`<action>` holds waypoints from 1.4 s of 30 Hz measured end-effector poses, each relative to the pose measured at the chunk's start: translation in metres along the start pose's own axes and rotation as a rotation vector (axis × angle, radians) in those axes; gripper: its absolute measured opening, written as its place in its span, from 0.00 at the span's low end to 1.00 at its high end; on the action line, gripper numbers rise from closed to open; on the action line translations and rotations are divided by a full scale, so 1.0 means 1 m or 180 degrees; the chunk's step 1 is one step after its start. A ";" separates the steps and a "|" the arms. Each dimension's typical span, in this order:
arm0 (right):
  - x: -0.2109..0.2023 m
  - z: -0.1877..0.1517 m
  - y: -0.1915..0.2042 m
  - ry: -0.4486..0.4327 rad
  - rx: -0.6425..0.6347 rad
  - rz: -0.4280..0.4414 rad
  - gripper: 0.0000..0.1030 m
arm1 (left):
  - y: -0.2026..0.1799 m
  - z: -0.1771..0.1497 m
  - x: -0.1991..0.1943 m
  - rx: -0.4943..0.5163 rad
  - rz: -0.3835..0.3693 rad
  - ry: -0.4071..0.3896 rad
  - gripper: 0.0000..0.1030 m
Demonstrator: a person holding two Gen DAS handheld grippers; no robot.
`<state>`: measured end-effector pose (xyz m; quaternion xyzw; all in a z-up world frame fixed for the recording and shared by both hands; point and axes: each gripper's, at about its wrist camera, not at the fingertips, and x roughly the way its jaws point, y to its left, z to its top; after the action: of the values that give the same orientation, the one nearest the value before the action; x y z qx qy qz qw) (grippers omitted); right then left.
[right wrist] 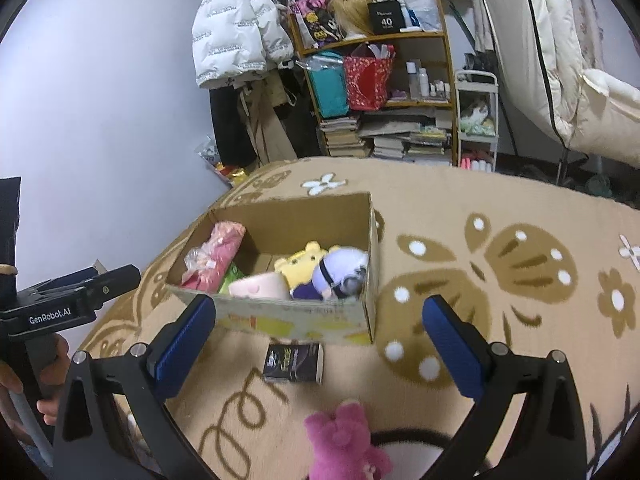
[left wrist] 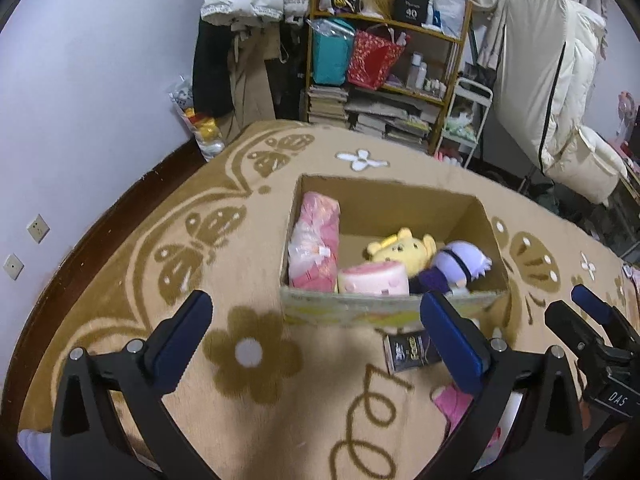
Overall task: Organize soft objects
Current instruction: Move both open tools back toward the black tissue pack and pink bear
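An open cardboard box [left wrist: 384, 196] [right wrist: 372, 264] stands on the tan blanket. Inside lie a pink wrapped bundle [left wrist: 314, 242] [right wrist: 214, 256], a yellow bear plush [left wrist: 402, 248] [right wrist: 298, 266], a pink roll-shaped plush [left wrist: 372, 278] [right wrist: 260, 286] and a purple-haired doll [left wrist: 460, 264] [right wrist: 340, 274]. A pink plush [right wrist: 344, 444] [left wrist: 454, 404] lies on the blanket in front of the box, low between my right gripper's fingers. My left gripper [left wrist: 316, 338] is open and empty, in front of the box. My right gripper [right wrist: 320, 340] is open and empty.
A small black packet [right wrist: 294, 362] [left wrist: 410, 352] lies just in front of the box. Behind the bed stand a wooden shelf [left wrist: 384, 60] with bags and books, hanging coats [right wrist: 236, 28] and a white cart [right wrist: 478, 120]. The wall is at the left.
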<state>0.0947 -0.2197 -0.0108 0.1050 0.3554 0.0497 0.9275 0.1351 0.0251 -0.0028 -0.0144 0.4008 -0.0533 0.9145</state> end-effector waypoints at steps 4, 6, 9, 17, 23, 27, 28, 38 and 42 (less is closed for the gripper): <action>-0.003 -0.015 0.002 0.0110 -0.0012 -0.0052 1.00 | -0.003 -0.007 0.003 0.0056 -0.0057 0.0178 1.00; -0.003 -0.022 0.004 0.0174 -0.0055 -0.0063 1.00 | -0.004 -0.009 0.007 0.0064 -0.0154 0.0302 1.00; 0.001 -0.033 0.007 0.0317 -0.0126 -0.0056 1.00 | -0.005 -0.013 0.016 0.0082 -0.0176 0.0412 1.00; 0.024 -0.052 0.003 0.0652 -0.0062 -0.0092 1.00 | -0.012 -0.025 0.041 0.0111 -0.0184 0.0716 1.00; 0.035 -0.060 -0.001 0.0777 0.0037 -0.0070 1.00 | -0.021 -0.034 0.060 0.0154 -0.0231 0.0949 1.00; 0.044 -0.062 -0.007 0.0892 0.0111 -0.0097 1.00 | -0.026 -0.039 0.069 0.0201 -0.0250 0.1029 1.00; 0.047 -0.064 -0.009 0.0945 0.0139 -0.0104 1.00 | -0.028 -0.040 0.071 0.0206 -0.0251 0.1044 1.00; 0.068 -0.075 -0.015 0.1264 0.0214 -0.0133 0.91 | -0.031 -0.043 0.089 0.0028 -0.0486 0.1194 1.00; 0.077 -0.080 -0.016 0.1393 0.0231 -0.0125 0.90 | -0.037 -0.046 0.096 0.0080 -0.0469 0.1258 1.00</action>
<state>0.0988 -0.2101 -0.1223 0.1180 0.5518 0.0404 0.8246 0.1632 -0.0210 -0.1017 -0.0216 0.5696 -0.1268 0.8118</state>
